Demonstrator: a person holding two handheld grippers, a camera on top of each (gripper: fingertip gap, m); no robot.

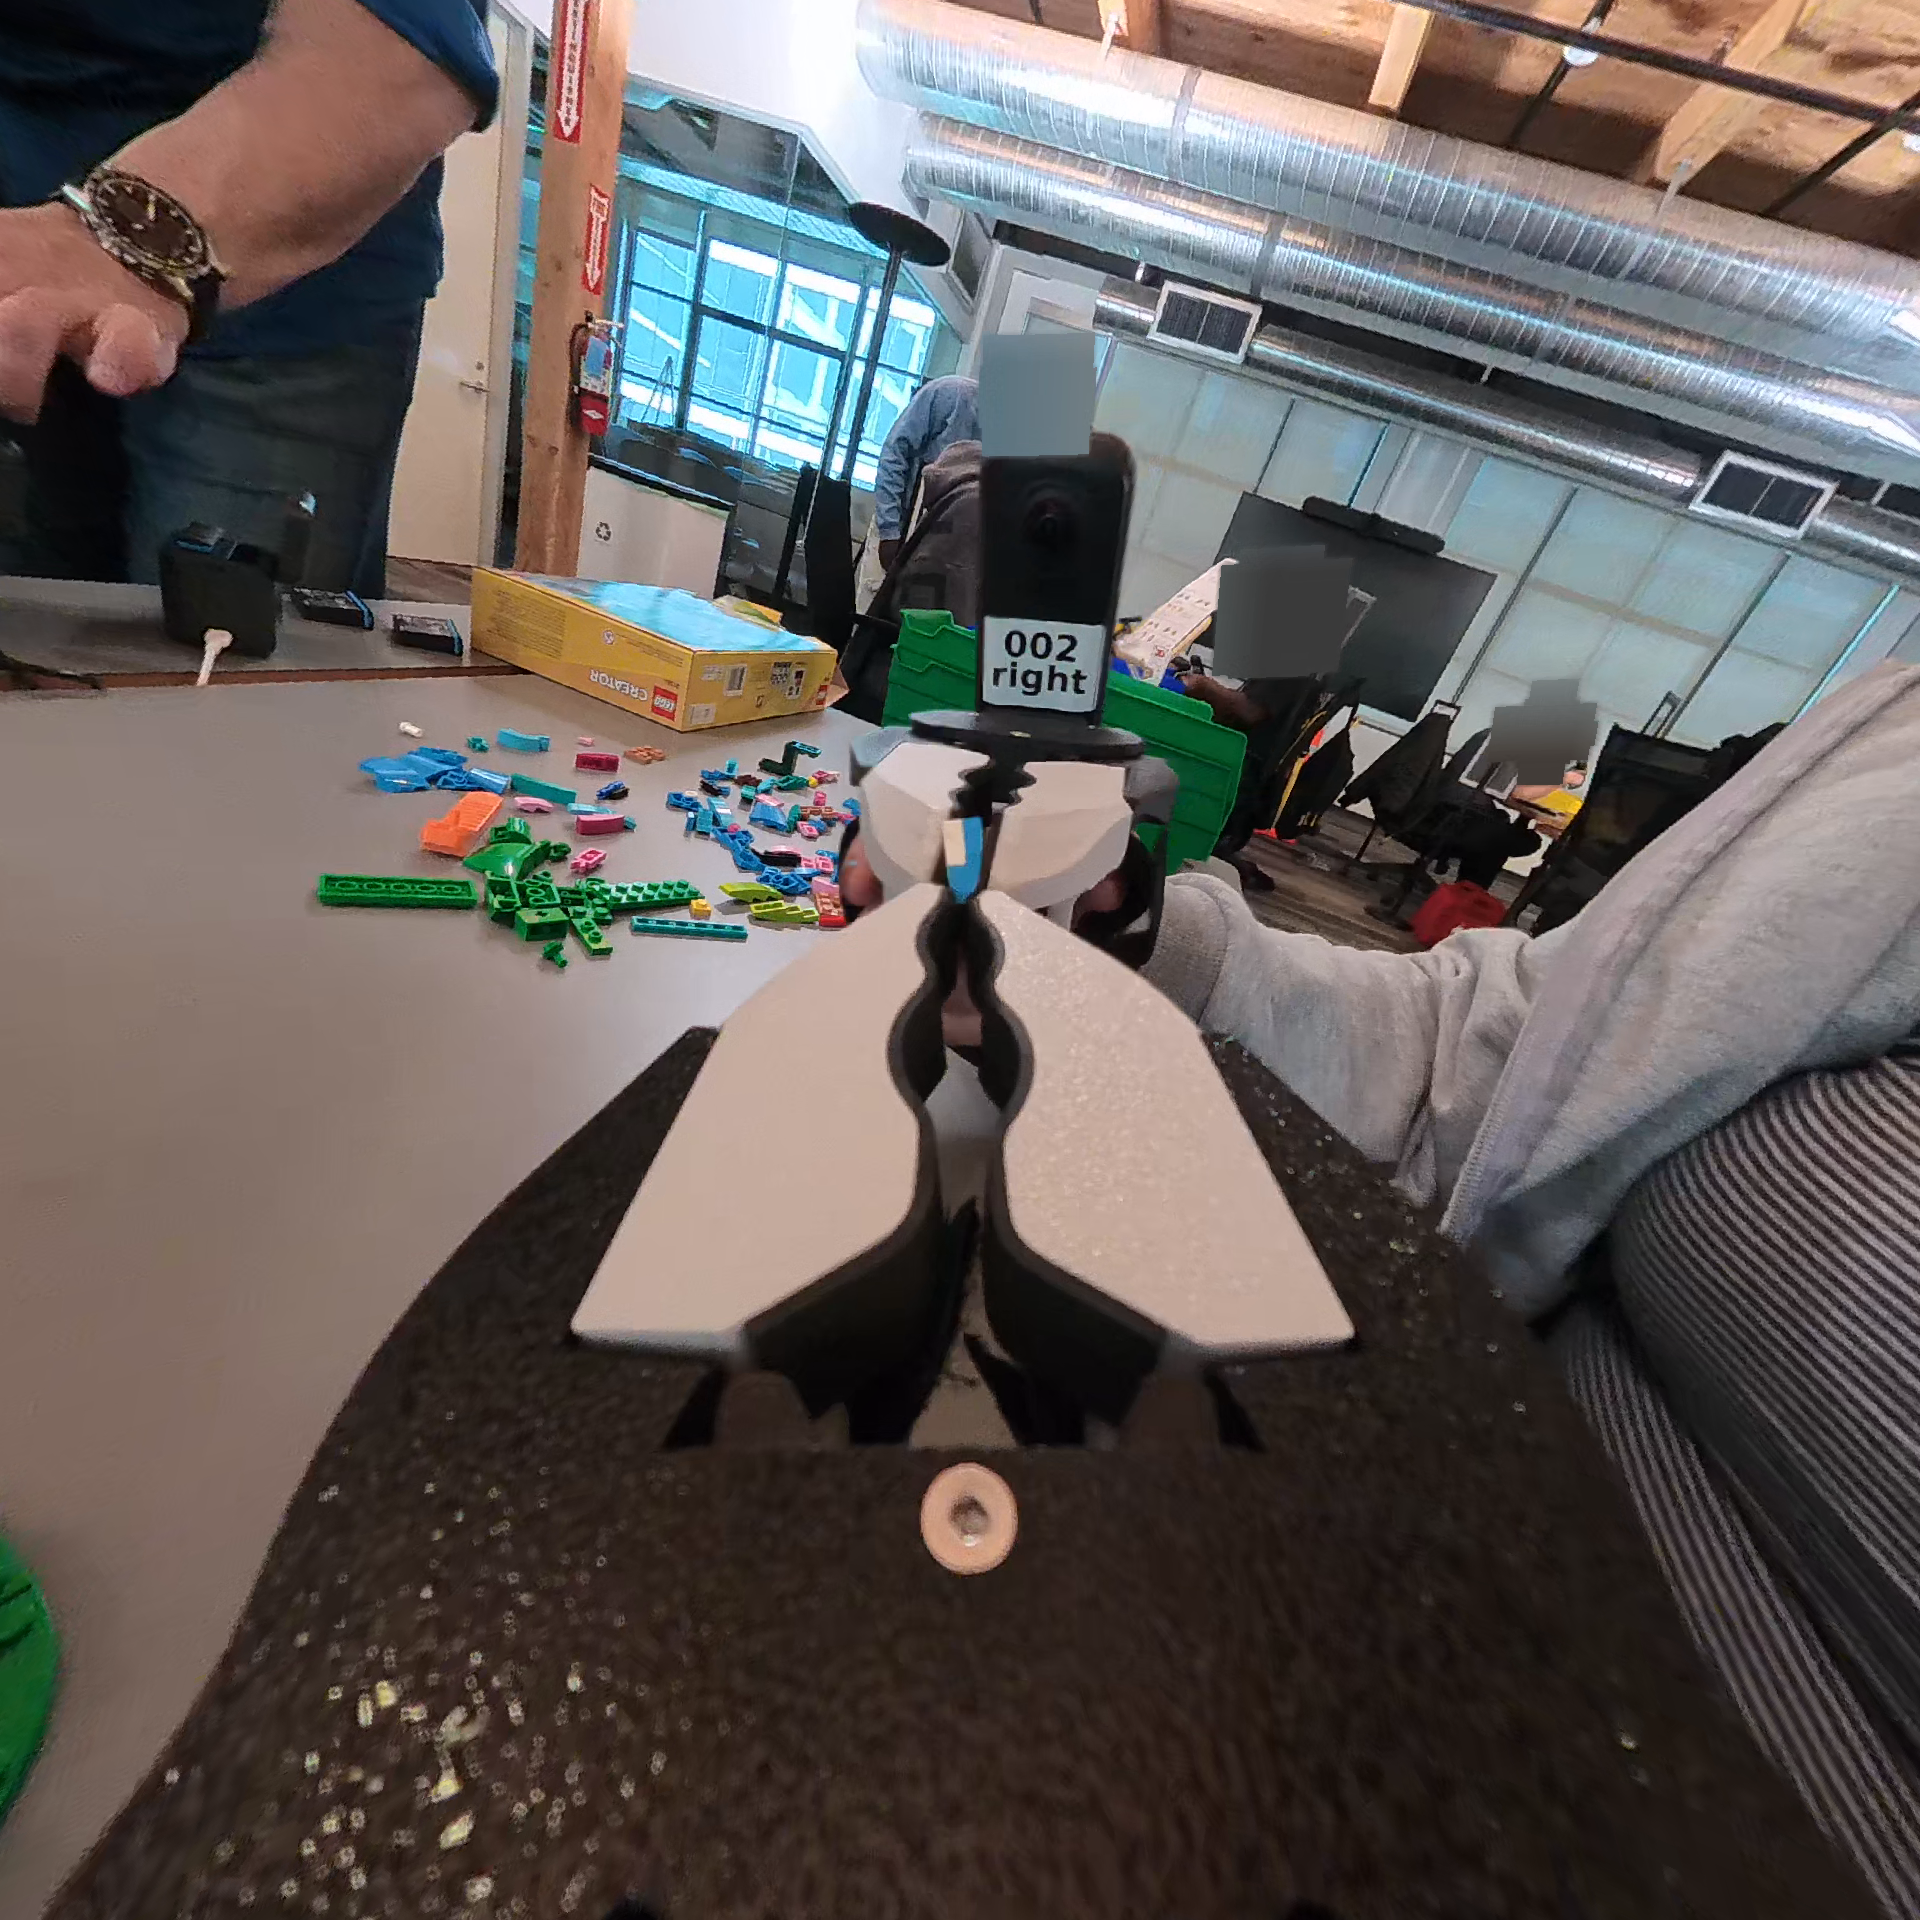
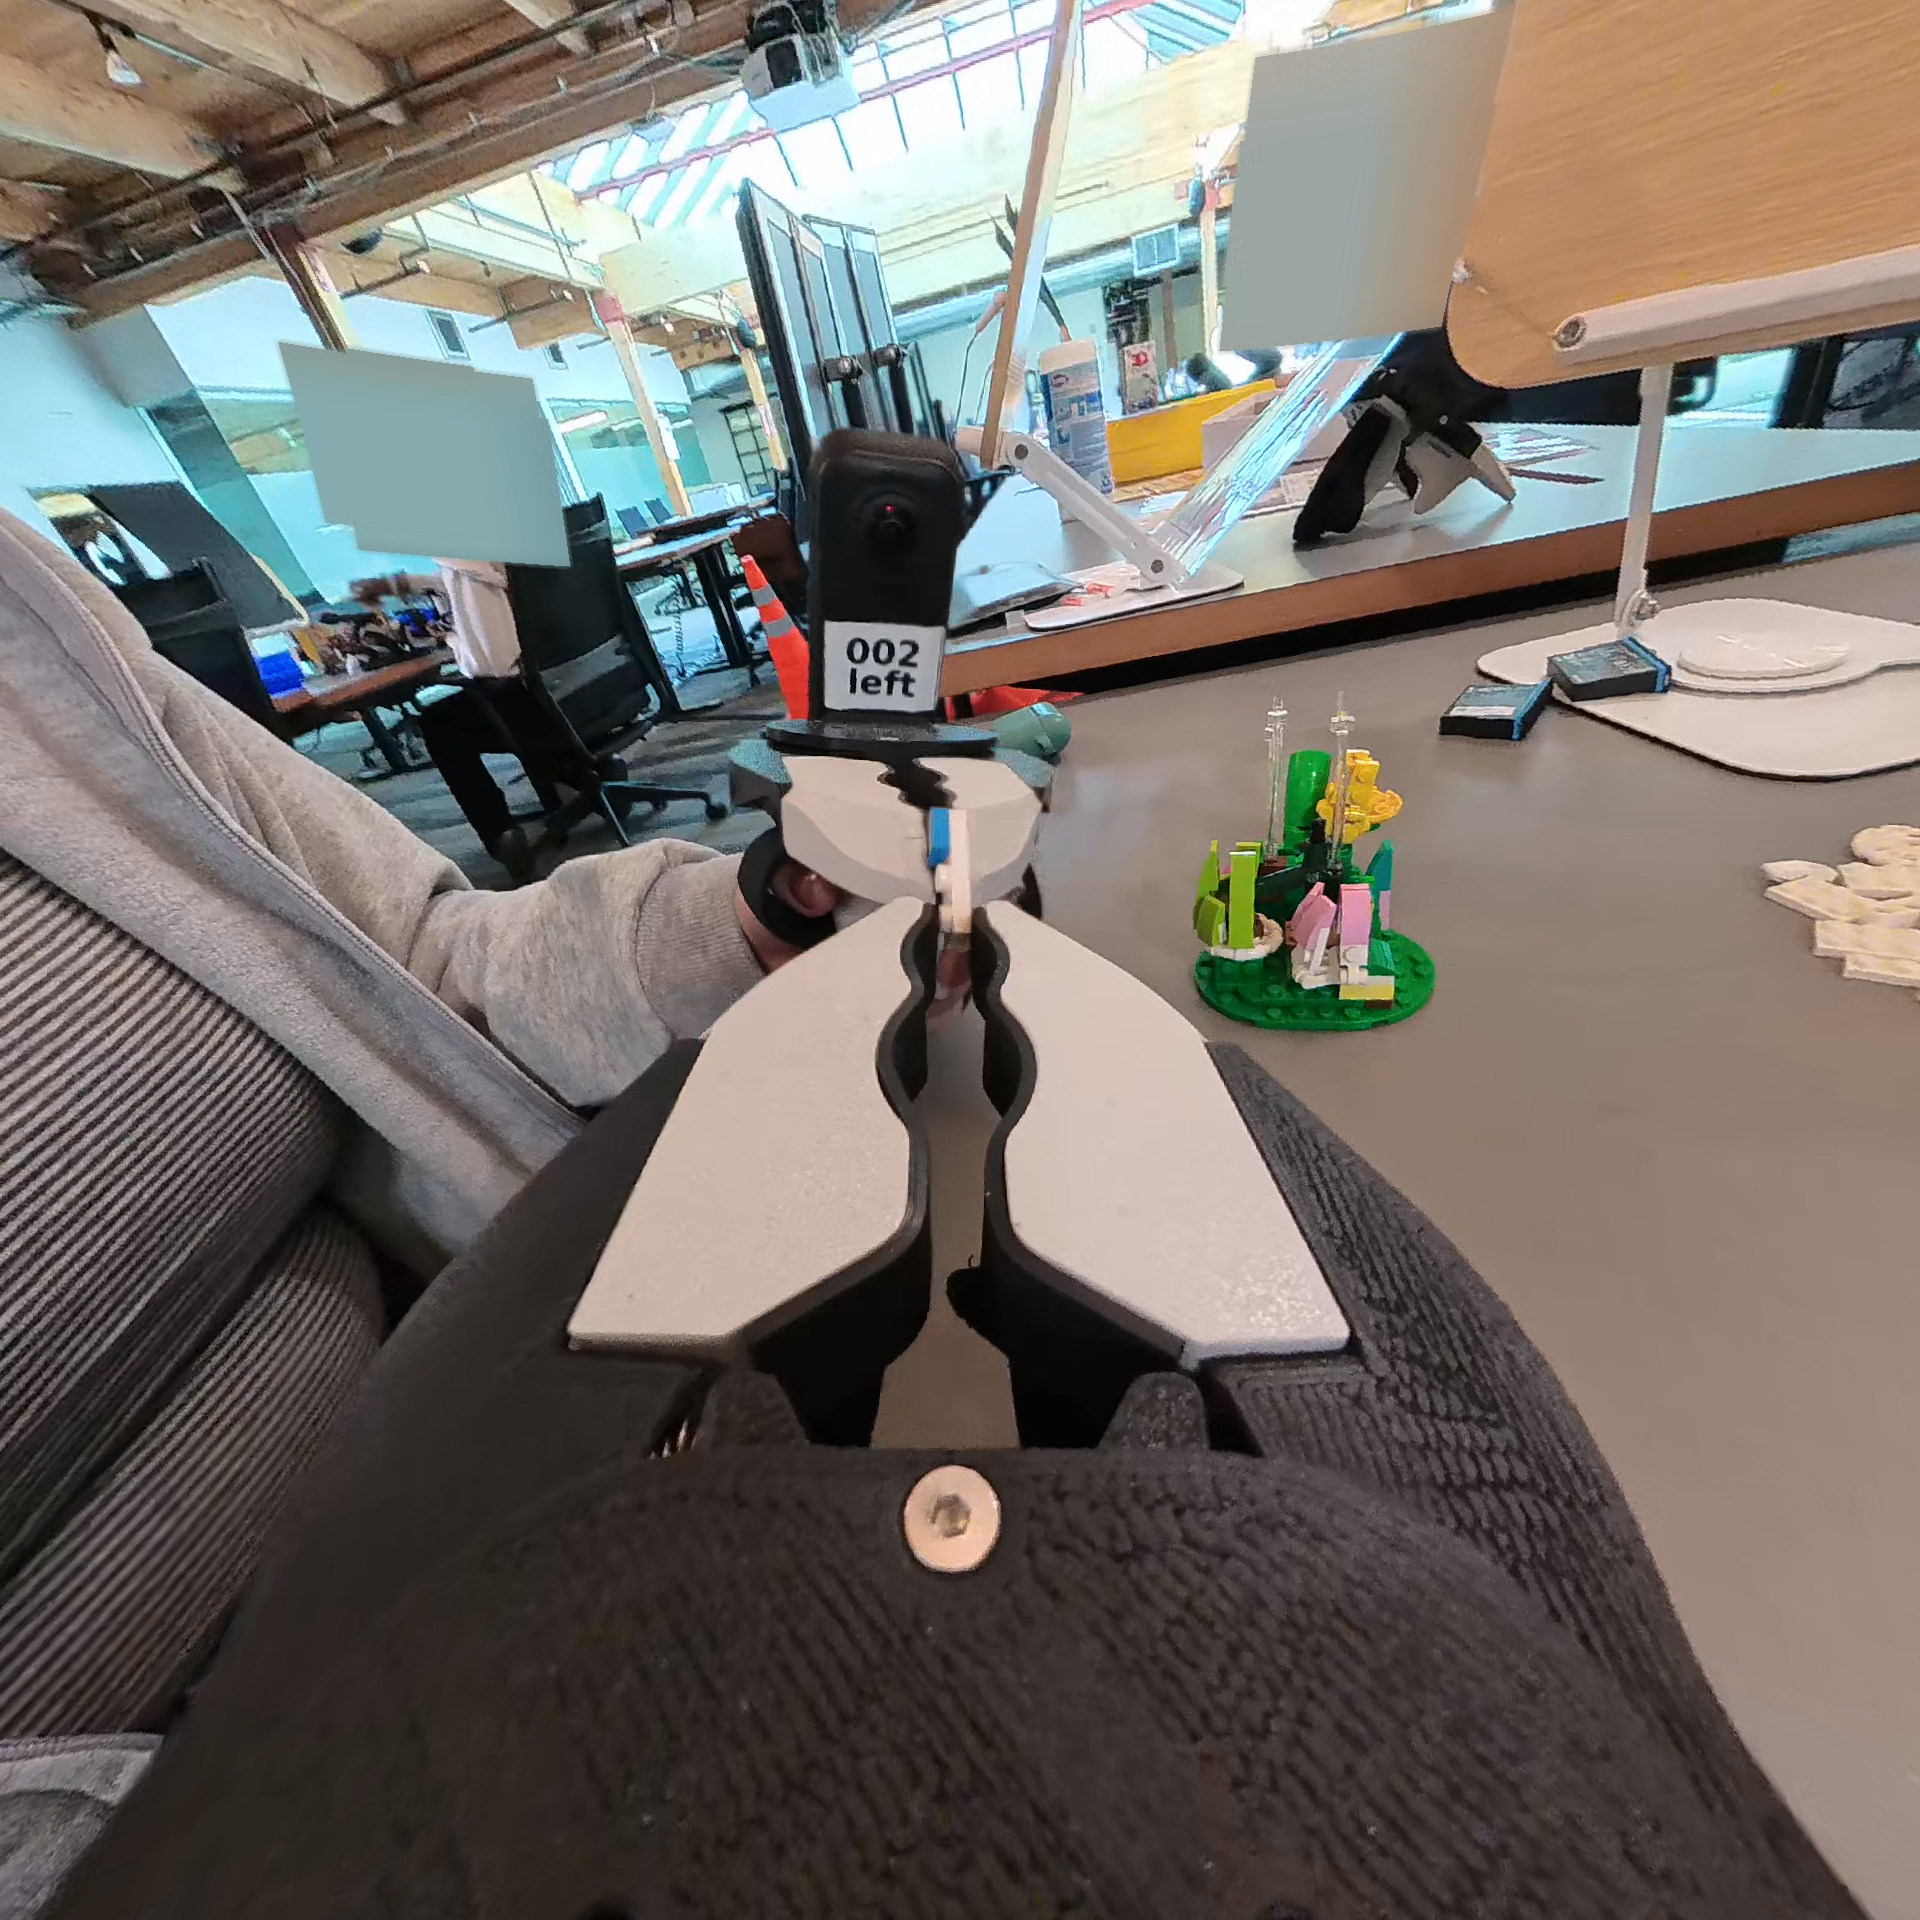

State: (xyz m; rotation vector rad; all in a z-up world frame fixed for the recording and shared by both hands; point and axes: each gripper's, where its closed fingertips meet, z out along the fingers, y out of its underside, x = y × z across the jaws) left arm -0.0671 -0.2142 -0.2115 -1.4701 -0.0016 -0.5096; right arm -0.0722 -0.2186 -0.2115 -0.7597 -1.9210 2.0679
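Note:
My two grippers meet tip to tip above the grey table [image 1: 208, 1039]. A small flat piece, white with a blue part [image 2: 951, 883], stands upright between them. In the right wrist view my right gripper [image 2: 951, 920] is shut on its white lower end. My left gripper [image 1: 961, 909] has its fingers together, and their tips sit right at the blue end of the piece [image 1: 964, 857]; I cannot tell whether they pinch it. Each gripper shows head-on in the other's view: the right gripper [image 1: 971, 831] and the left gripper [image 2: 940, 821].
Several loose coloured bricks [image 1: 582, 852], a yellow box [image 1: 649, 649] and a green crate [image 1: 1174, 748] lie beyond. A person's arm with a watch [image 1: 156, 249] is at upper left. A green-based brick flower model [image 2: 1314, 935], white pieces [image 2: 1860, 904] and small black boxes [image 2: 1496, 712] are on the right. My left and right fingertips are right by each other. Left tips and right tips are each some 15 cm from the green-based brick flower model [image 2: 1314, 935].

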